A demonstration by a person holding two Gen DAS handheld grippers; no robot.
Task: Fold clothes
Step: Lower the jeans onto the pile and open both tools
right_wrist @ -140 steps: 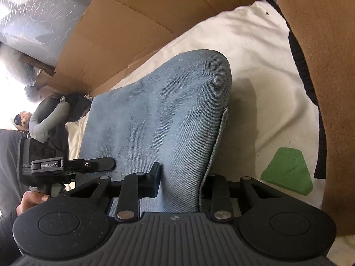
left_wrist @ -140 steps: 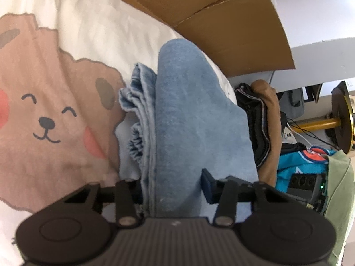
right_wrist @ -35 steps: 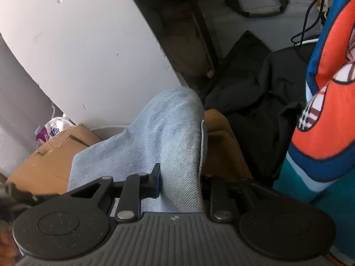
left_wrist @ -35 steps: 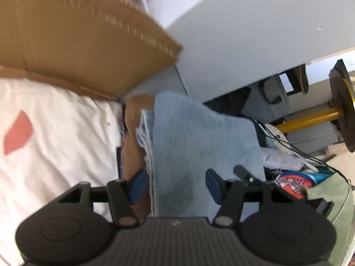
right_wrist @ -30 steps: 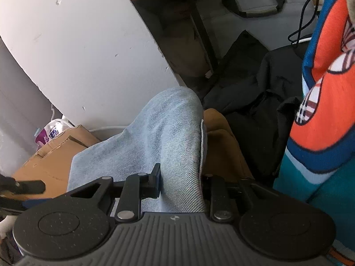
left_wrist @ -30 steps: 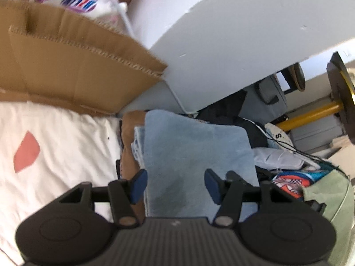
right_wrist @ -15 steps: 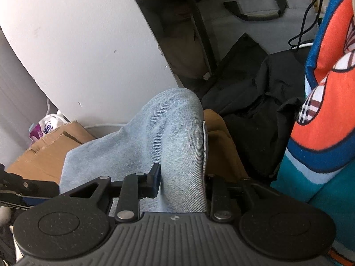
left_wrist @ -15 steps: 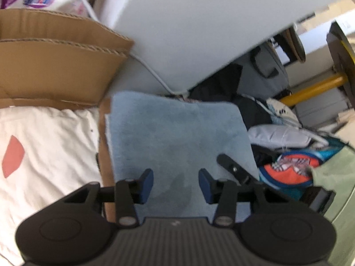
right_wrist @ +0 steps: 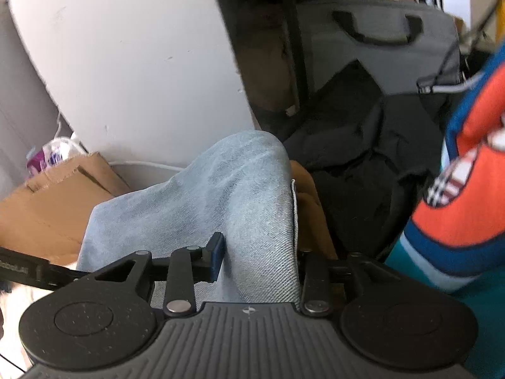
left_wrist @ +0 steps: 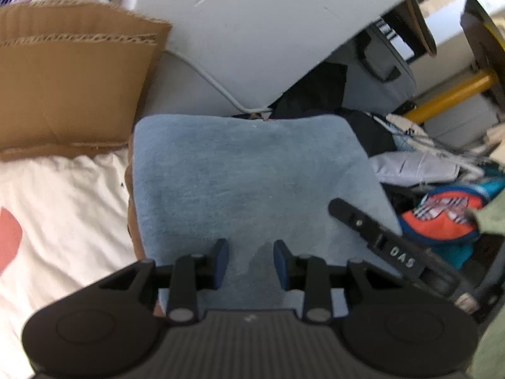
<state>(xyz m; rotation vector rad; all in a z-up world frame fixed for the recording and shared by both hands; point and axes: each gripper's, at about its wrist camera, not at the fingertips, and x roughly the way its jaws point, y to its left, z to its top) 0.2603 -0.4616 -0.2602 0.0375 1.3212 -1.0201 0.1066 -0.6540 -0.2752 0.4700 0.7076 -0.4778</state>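
The folded light-blue jeans [left_wrist: 243, 183] lie flat on a brown garment [left_wrist: 131, 177] at the edge of the white bed sheet [left_wrist: 63, 208]. My left gripper [left_wrist: 251, 260] hovers over their near edge, jaws part open with only denim below, gripping nothing. My right gripper [right_wrist: 257, 259] is shut on the jeans' [right_wrist: 227, 195] folded right side; its right finger is hidden behind the cloth. The right gripper's finger [left_wrist: 356, 221] also shows at the jeans' right edge in the left wrist view.
A cardboard box flap [left_wrist: 72, 88] and a white board [left_wrist: 268, 31] stand behind. A heap of dark clothes [right_wrist: 363, 164], a grey bag [right_wrist: 378, 50] and an orange-blue garment [right_wrist: 467, 189] lie to the right. A yellow bar [left_wrist: 451, 94] sits far right.
Both grippers carried the jeans from the bear-print sheet onto the brown garment by the clothes pile. My left gripper let go and its jaws have narrowed above the denim.
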